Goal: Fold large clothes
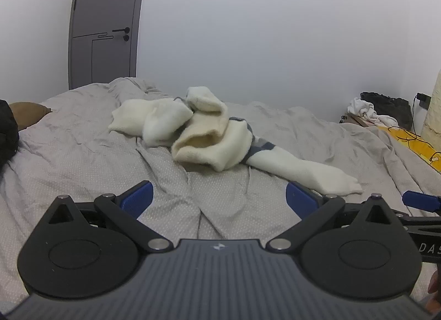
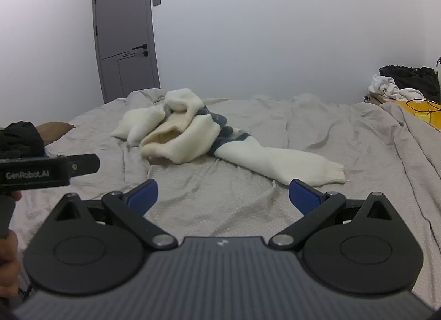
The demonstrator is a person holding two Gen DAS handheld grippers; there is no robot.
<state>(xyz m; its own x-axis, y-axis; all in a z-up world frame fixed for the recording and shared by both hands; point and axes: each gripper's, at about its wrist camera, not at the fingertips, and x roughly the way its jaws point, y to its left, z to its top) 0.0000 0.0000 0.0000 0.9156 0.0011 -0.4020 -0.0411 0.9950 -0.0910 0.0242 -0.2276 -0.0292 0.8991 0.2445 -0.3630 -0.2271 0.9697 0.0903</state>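
I am holding both sets of fingers spread as wide as they go, with nothing between them. The left gripper (image 1: 219, 196) is hanging over bare sheet near the front edge of the bed, its blue pads (image 1: 137, 198) facing each other across a crease. The right gripper (image 2: 223, 196) is doing the same just beside it, and its right pad (image 2: 303, 196) is sitting close to the cuff of the outstretched sleeve (image 2: 289, 164) without touching it.

I am judging this to be the very start: nothing is gripped, and the garment is not yet spread out. The cream sweater (image 1: 193, 127) is lying bunched in the middle of the bed (image 1: 69, 160), well back from the front edge, with one sleeve trailing out toward the front right. It is looking thick and fleecy, soft and limp, rolled over on itself so a yellower inner face is showing, with a blue-grey patterned band across the body.

The next move, I think, is calling for a reach forward to that cuff with the right fingers and to a far edge of the heap with the left, then pulling apart to flatten it. The fleece is bulky, so a deep bite is likely needed.

The sheet beneath is grey, dotted and heavily wrinkled, so it may be dragging along with the knit.
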